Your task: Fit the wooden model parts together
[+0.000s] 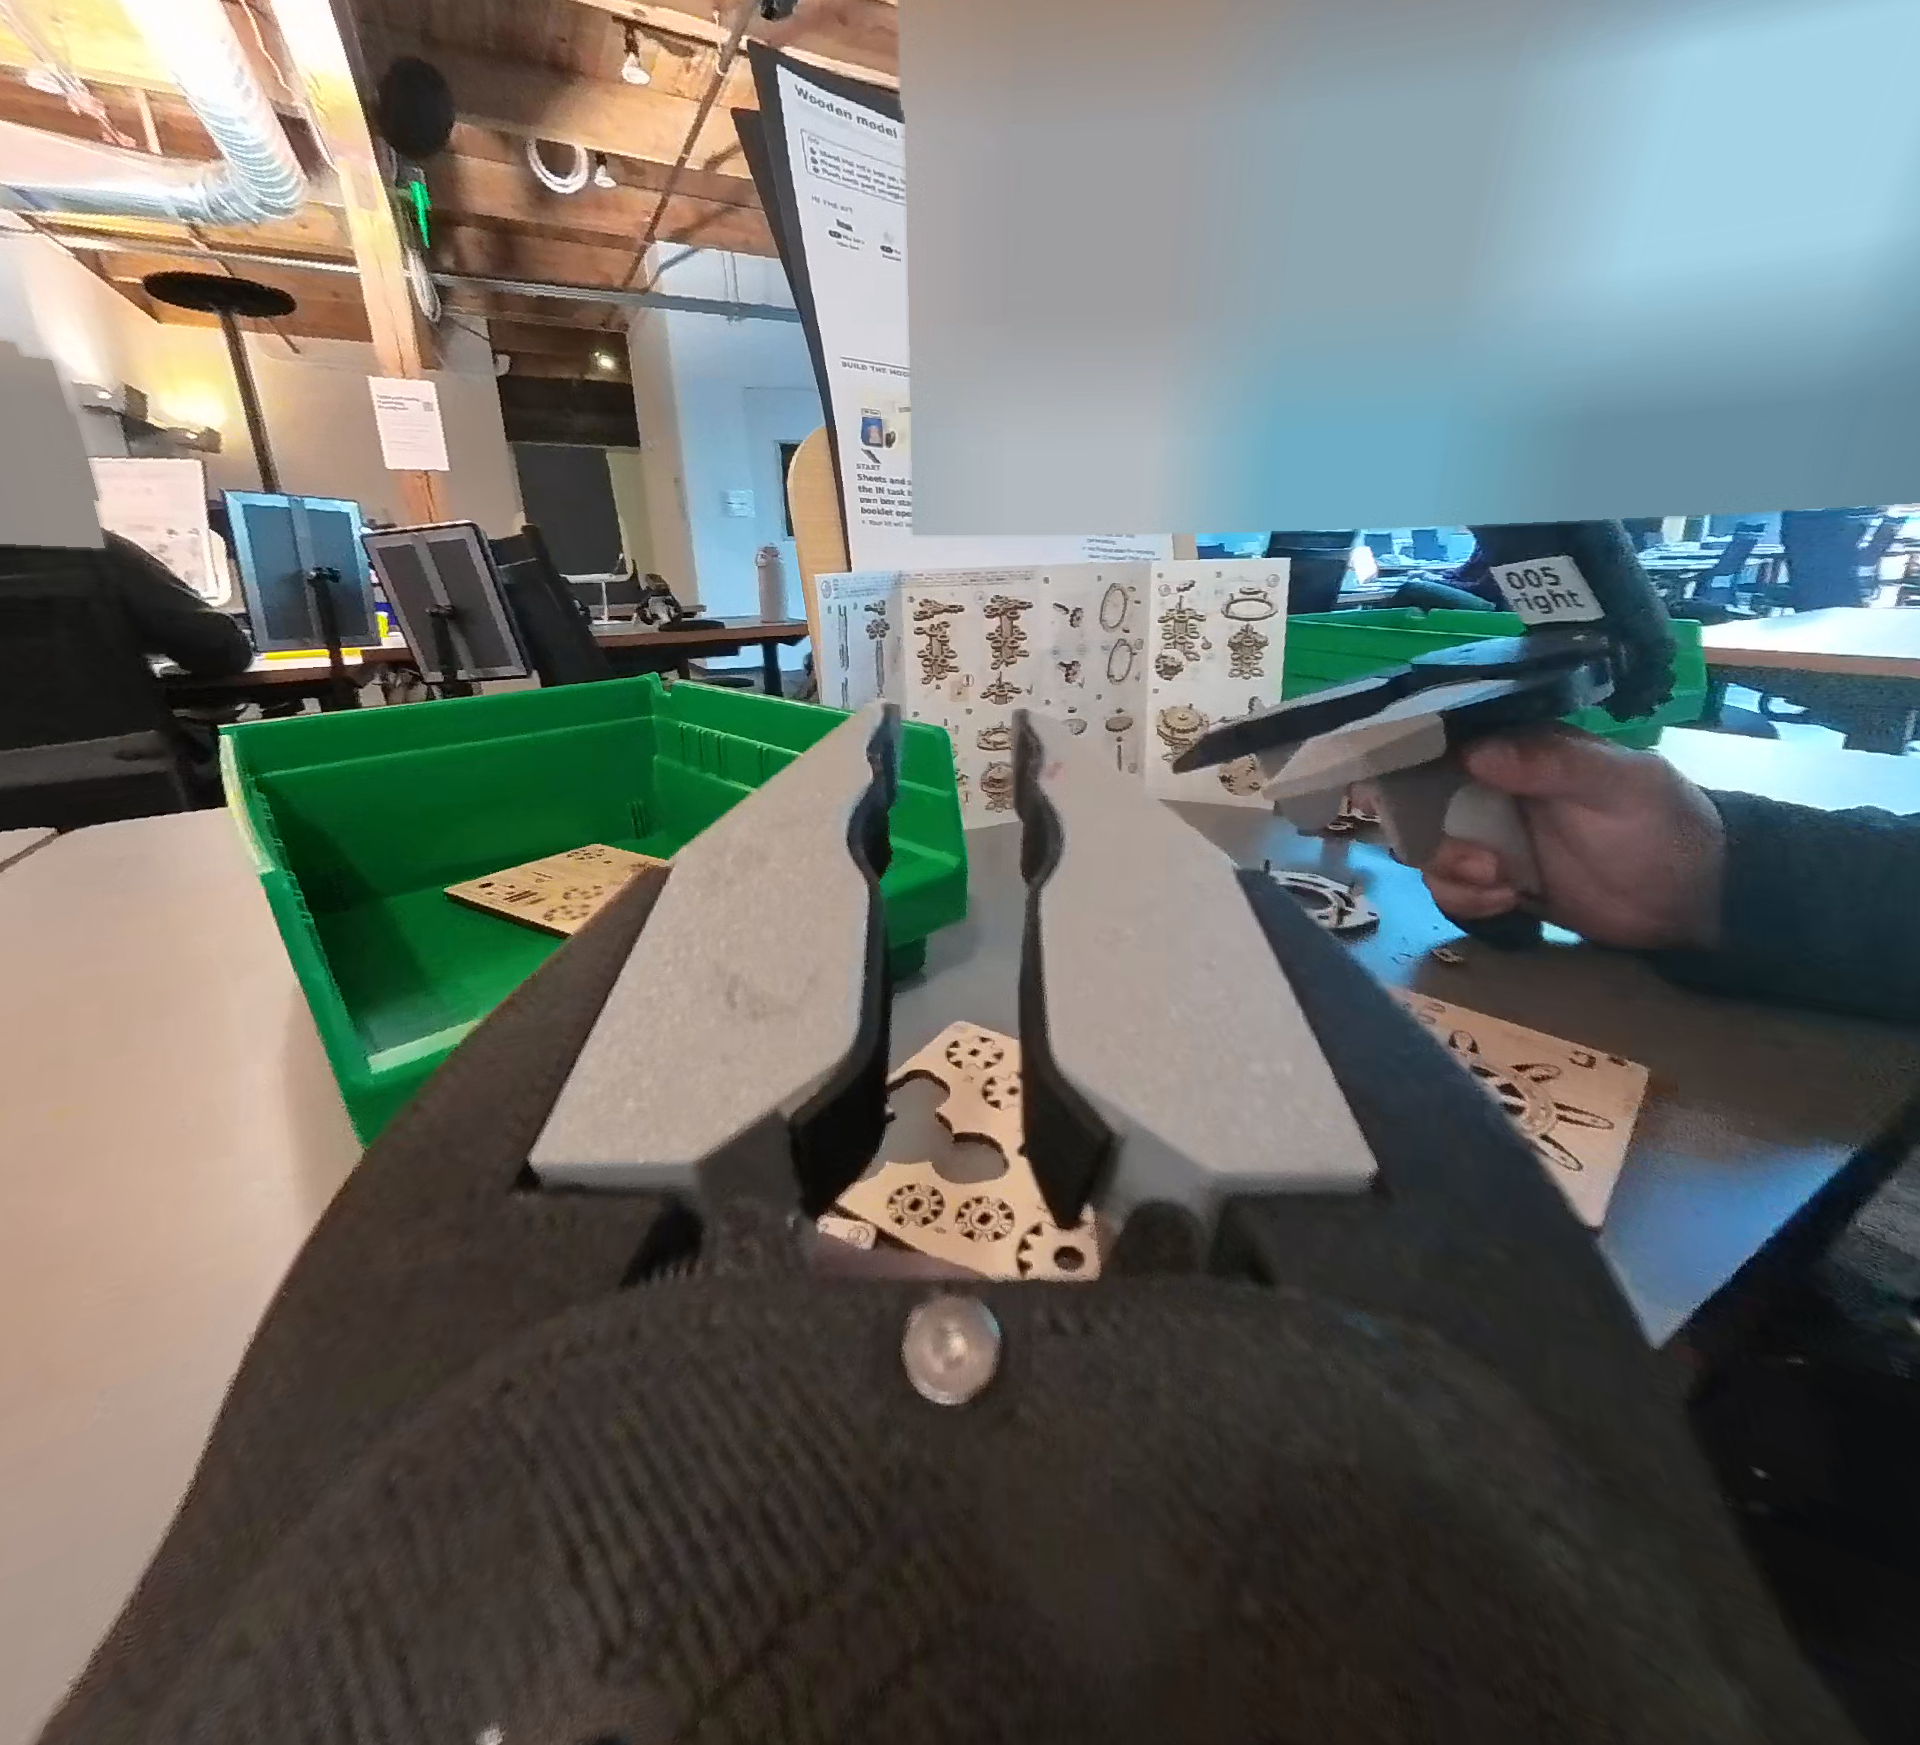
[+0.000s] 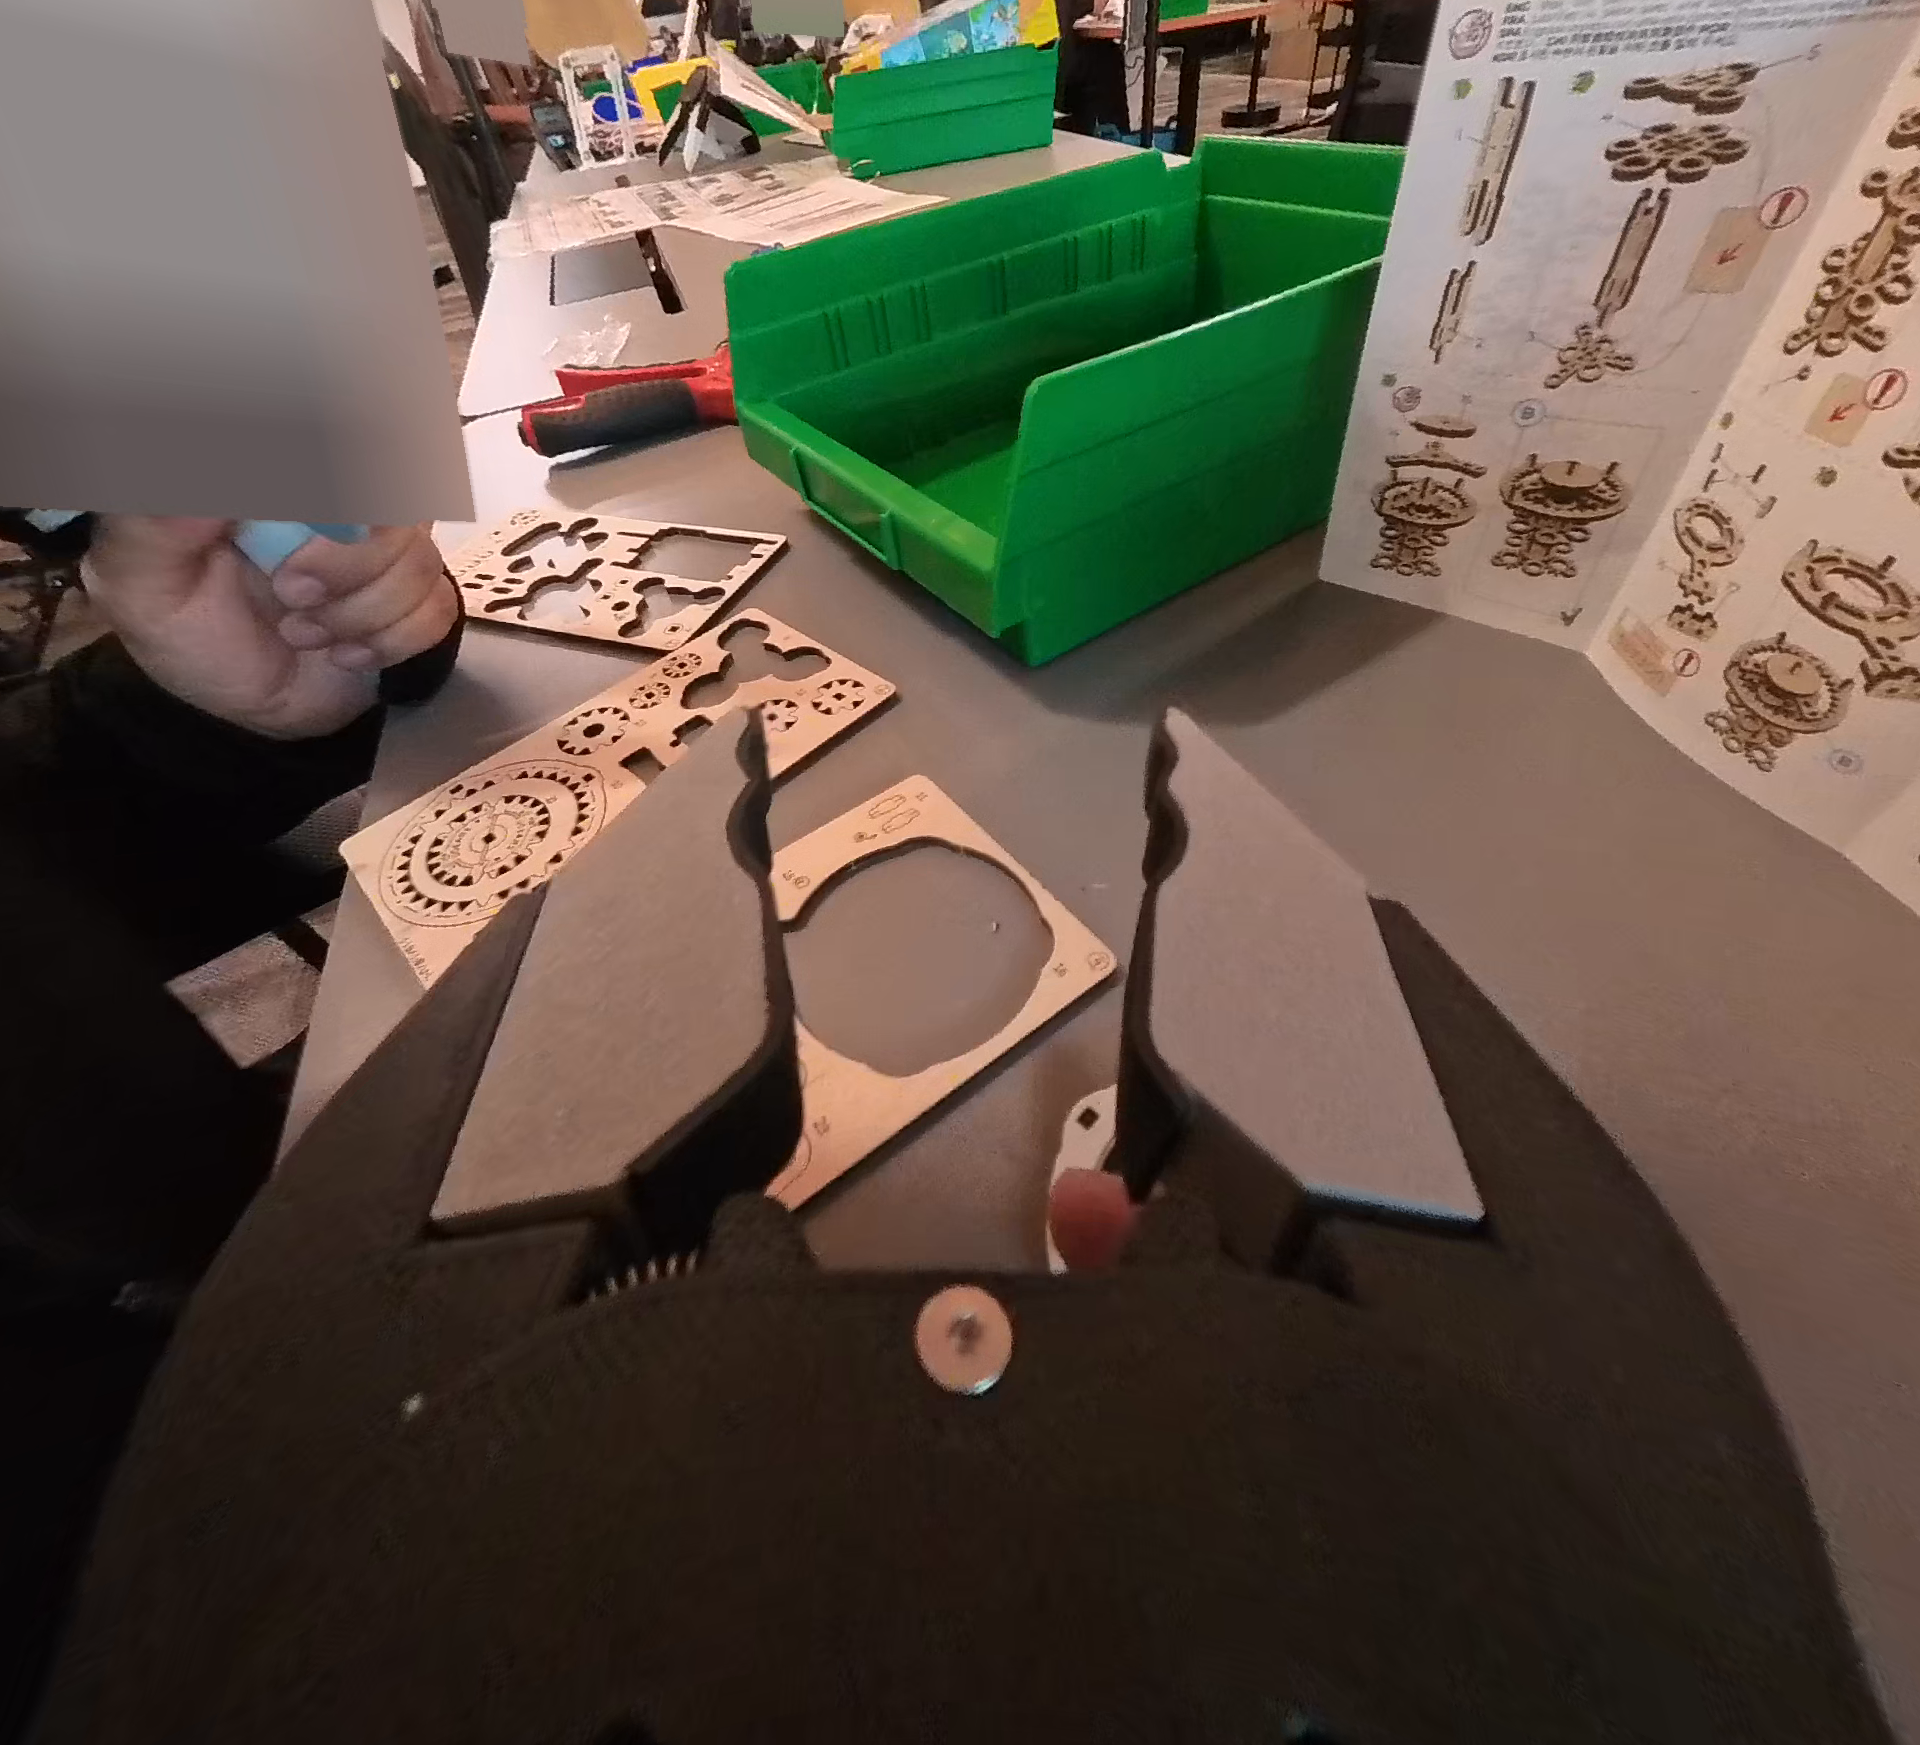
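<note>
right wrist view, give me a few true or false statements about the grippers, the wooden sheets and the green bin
1. The right gripper is open and holds nothing. True.
2. The green bin in the right wrist view is full of wooden sheets. False: no sheets show inside it.
3. The sheet with the large round cutout lies flat on the grey table. True.
4. The instruction booklet lies flat on the table. False: it stands upright, unfolded.
5. The left gripper is clamped on a wooden gear. False: its jaws stand apart and empty.

Bright overhead glare upper left; edges warped, foreground soft.
</note>
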### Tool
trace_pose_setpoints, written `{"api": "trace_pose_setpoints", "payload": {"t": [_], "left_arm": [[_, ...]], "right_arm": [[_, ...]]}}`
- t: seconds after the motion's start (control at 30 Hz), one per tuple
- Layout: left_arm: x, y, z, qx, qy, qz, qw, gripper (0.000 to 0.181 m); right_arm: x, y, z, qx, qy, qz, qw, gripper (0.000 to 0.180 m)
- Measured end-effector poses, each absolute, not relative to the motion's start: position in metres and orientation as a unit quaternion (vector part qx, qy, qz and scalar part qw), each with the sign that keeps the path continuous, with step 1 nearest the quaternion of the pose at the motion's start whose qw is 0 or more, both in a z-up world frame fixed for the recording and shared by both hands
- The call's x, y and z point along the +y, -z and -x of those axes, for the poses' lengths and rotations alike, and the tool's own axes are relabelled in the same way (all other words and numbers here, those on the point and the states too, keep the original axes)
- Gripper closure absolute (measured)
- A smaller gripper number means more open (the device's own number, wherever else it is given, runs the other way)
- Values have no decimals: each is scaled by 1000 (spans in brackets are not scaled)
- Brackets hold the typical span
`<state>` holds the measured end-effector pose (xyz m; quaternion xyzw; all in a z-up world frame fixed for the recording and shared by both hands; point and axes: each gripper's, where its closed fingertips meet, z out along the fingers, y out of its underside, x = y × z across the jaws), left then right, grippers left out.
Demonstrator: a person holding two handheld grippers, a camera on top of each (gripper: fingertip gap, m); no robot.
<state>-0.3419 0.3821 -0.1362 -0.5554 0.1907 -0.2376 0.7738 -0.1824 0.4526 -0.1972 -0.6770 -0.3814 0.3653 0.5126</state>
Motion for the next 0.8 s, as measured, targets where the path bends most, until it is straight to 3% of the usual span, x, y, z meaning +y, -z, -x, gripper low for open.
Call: {"api": "trace_pose_setpoints", "payload": {"t": [0.17, 0.4, 0.6, 0.8], "left_arm": [[383, 137, 343, 184, 238, 562, 770, 162], [382, 148, 384, 168, 228, 661, 695, 145], [362, 173, 445, 119, 239, 763, 589, 107], [349, 229, 470, 148, 143, 827, 523, 84]], "right_arm": [[448, 193, 181, -389, -349, 673, 523, 110], [434, 182, 176, -400, -326, 654, 553, 110], [427, 178, 177, -419, -319, 644, 555, 109], [439, 168, 147, -412, -297, 643, 573, 108]]}}
